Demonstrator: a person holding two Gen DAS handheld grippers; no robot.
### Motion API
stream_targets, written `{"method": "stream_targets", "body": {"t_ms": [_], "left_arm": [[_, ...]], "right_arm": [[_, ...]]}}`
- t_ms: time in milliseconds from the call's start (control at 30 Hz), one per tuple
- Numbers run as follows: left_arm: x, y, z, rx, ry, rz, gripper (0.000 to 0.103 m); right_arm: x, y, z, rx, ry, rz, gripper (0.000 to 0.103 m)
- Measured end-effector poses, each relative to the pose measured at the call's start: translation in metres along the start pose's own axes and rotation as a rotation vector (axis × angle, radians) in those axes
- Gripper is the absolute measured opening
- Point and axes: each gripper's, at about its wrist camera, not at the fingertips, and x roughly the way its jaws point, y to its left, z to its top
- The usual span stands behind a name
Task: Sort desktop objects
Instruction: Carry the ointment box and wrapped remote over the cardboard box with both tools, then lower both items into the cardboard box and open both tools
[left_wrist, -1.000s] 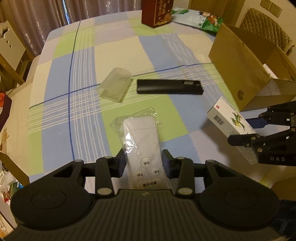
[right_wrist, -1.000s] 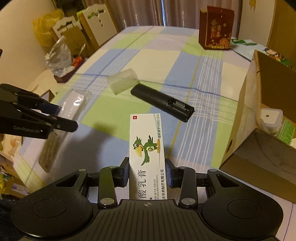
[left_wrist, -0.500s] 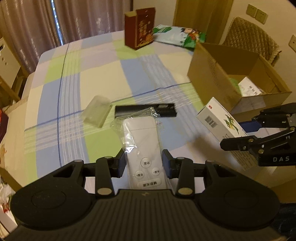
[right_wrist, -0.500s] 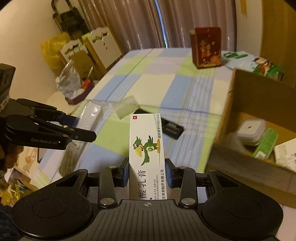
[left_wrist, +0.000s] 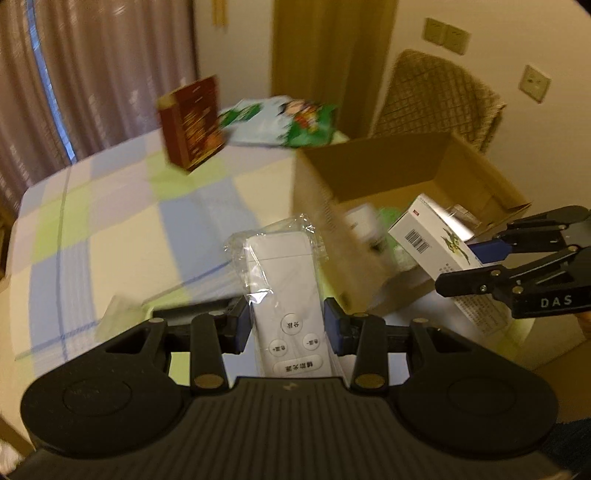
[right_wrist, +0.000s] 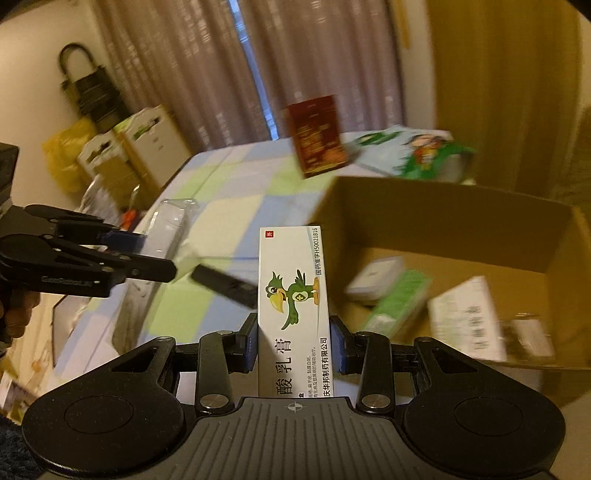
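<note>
Left wrist: my left gripper (left_wrist: 288, 328) clamps the remote (left_wrist: 286, 295), right gripper (right_wrist: 293, 341) the carton (right_wrist: 293, 306); both could collide over the box's (right_wrist: 436, 218) near edge.

Home: curtains (right_wrist: 229, 70), checked tablecloth (left_wrist: 110, 206).

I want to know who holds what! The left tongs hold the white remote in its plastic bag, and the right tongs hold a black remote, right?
Not quite. In the right wrist view, the right tongs hold the white medicine box with the green bird. The left tongs do hold the bagged white remote.
</note>
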Motion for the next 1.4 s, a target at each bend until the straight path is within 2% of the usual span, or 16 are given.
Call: {"method": "stream_targets", "body": {"t_ms": [300, 400, 567, 867, 1200, 1400], "left_arm": [[0.024, -0.061, 0.059, 0.101, -0.062, -0.081, 0.035], [0.033, -0.077, 0.079, 0.123, -0.081, -0.100, 0.035], [0.052, -0.102, 0.108, 0.159, -0.092, -0.129, 0.035], [0.114, -0.134, 0.146, 0.074, -0.033, -0.132, 0.035], [0.189, -0.143, 0.144, -0.058, 0.093, -0.101, 0.035], [0.226, -0.142, 0.142, -0.112, 0.157, -0.078, 0.035]], "right_arm": [[-0.044, -0.078, 0.015, 0.086, -0.064, -0.102, 0.037], [-0.052, -0.097, 0.022, 0.072, -0.068, -0.116, 0.037], [-0.051, -0.122, 0.039, -0.032, -0.029, -0.143, 0.037], [-0.011, -0.161, 0.071, -0.163, 0.070, -0.140, 0.037], [0.046, -0.189, 0.078, -0.422, 0.247, -0.063, 0.038], [0.081, -0.202, 0.080, -0.485, 0.329, -0.029, 0.037]]}}
